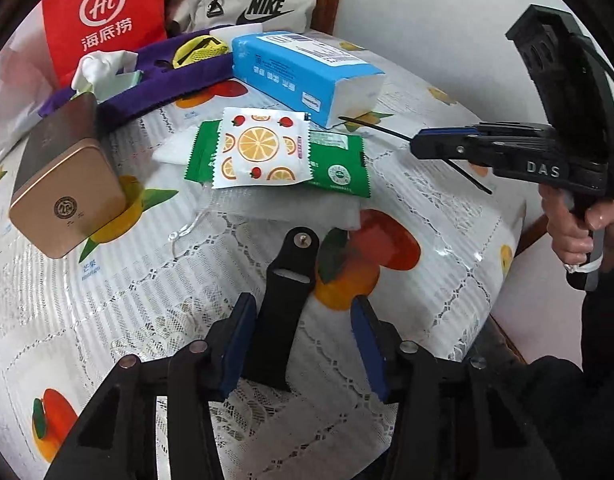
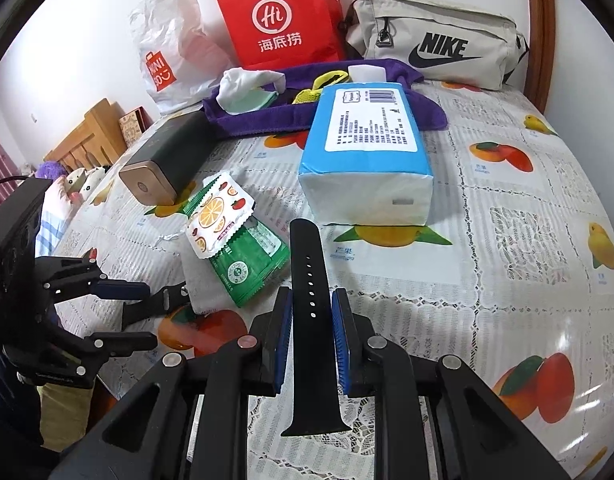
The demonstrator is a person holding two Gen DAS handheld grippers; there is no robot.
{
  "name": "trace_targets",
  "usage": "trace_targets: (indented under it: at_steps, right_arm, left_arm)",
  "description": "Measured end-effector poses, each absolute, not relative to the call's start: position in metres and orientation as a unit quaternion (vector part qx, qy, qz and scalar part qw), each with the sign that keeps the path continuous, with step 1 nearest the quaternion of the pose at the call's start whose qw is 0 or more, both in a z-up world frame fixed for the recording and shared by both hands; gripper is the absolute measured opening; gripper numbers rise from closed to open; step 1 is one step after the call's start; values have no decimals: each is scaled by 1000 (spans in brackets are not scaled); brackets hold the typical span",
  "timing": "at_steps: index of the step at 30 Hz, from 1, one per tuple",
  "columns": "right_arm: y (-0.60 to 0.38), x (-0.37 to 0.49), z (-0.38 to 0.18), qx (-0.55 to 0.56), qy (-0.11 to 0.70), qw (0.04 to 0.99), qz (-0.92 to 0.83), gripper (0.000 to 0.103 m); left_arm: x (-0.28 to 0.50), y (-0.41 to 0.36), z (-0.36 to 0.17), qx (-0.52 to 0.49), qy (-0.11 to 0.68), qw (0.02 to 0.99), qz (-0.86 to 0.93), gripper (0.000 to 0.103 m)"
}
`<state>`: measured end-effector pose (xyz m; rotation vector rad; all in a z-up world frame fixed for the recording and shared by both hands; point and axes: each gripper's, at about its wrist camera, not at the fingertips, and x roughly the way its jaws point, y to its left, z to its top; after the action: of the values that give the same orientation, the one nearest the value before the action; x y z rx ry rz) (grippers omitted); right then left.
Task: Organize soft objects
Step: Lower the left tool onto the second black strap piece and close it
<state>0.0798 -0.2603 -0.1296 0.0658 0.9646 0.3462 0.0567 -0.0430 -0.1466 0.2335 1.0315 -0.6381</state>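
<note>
while each gripper has half of a black watch strap between its jaws, little of the sorting looks done, as i judge it. the right gripper (image 2: 311, 338) holds the holed strap (image 2: 311, 320) tight, jaws closed narrow on it, low in the middle of the right wrist view. the left gripper (image 1: 303, 344) stands half open around the buckle strap (image 1: 285, 312), at the bottom centre of the left wrist view; the left pad seems close against it, the right pad stands clear, so it is not yet a grip. whether that strap rests on the table (image 1: 147, 320) or hangs, i cannot tell.

left to tidy, by my reading: the fruit sachet (image 1: 261, 148) lying on the green sachet (image 1: 339, 168), both on a white sheet at the centre of the left wrist view; the blue tissue pack (image 2: 367, 152) upper centre of the right wrist view; the purple towel (image 2: 267, 118) behind it, with a crumpled white cloth (image 2: 243, 86) and a yellow mesh thing (image 2: 327, 80) on it.

around them, a gold tin (image 1: 63, 184) sits at the left of the left wrist view, just beside the sachets. a red bag (image 2: 279, 16), a white plastic bag (image 2: 171, 44) and a beige pouch (image 2: 435, 40) line the wall at the top. the tin and tissue pack crowd the sachets from both sides, so reaching there calls for care.
</note>
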Motion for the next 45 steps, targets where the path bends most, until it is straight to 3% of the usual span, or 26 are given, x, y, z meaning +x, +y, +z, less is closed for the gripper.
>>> trace_targets:
  at_steps: [5, 20, 25, 45]
  right_arm:
    - [-263, 76, -126, 32, 454, 875, 164, 20]
    - [-273, 81, -158, 23, 474, 871, 127, 21]
    - [-272, 86, -162, 23, 457, 879, 131, 21]
    - [-269, 71, -116, 19, 424, 894, 144, 20]
  left_arm:
    - [56, -42, -147, 132, 471, 828, -274, 23]
    - [46, -42, -146, 131, 458, 839, -264, 27]
    - [47, -42, -146, 122, 455, 842, -261, 22]
    - [42, -23, -117, 81, 440, 867, -221, 20]
